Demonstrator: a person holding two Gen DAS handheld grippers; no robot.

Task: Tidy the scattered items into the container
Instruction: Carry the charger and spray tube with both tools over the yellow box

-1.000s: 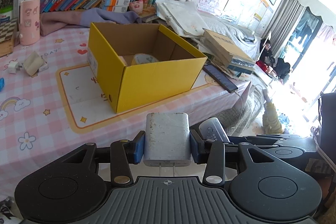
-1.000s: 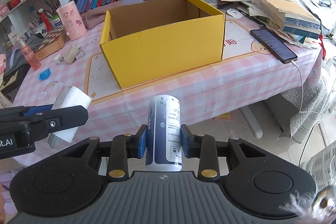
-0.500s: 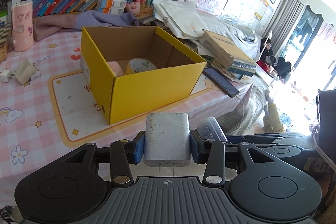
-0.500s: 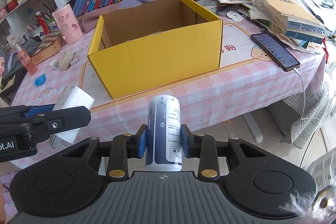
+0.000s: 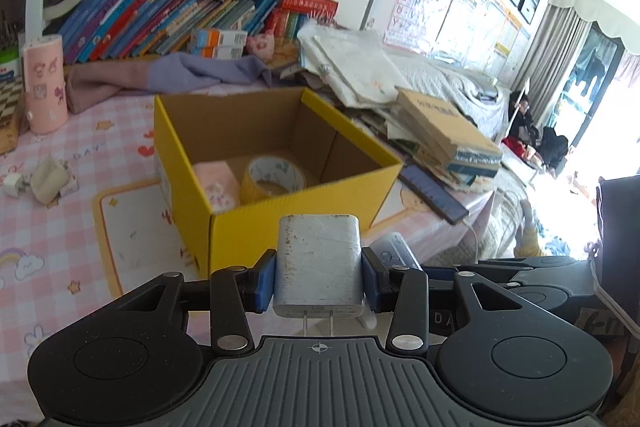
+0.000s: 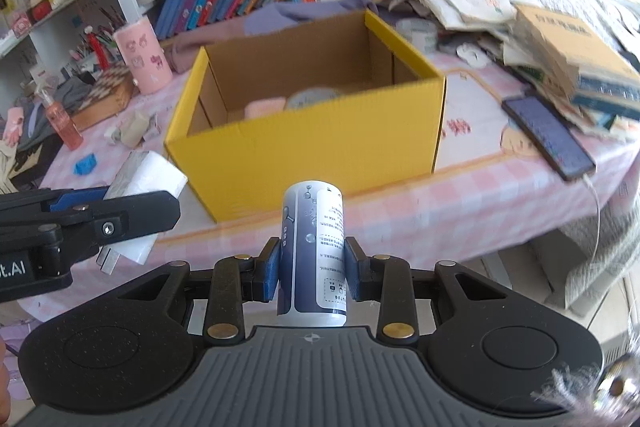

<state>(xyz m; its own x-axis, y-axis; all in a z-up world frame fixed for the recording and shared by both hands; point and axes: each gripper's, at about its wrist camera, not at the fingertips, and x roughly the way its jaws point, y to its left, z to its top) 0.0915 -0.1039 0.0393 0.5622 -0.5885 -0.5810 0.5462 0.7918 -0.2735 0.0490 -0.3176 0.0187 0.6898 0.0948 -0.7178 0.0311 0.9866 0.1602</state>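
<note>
While the left wrist view is considered, the left gripper [image 5: 319, 277] is seen clamped on a scuffed white rectangular plug-in charger [image 5: 318, 263], held just before the open yellow cardboard box [image 5: 288, 223]; a yellow tape roll [image 5: 272, 179] and a pink packet [image 5: 216, 185] lie inside. From the right wrist view, the right gripper [image 6: 312, 267] is closed on a white-and-blue cylindrical bottle [image 6: 314, 251], upright before the somewhat blurred box on the pink checked tablecloth [image 6: 472, 195].
</note>
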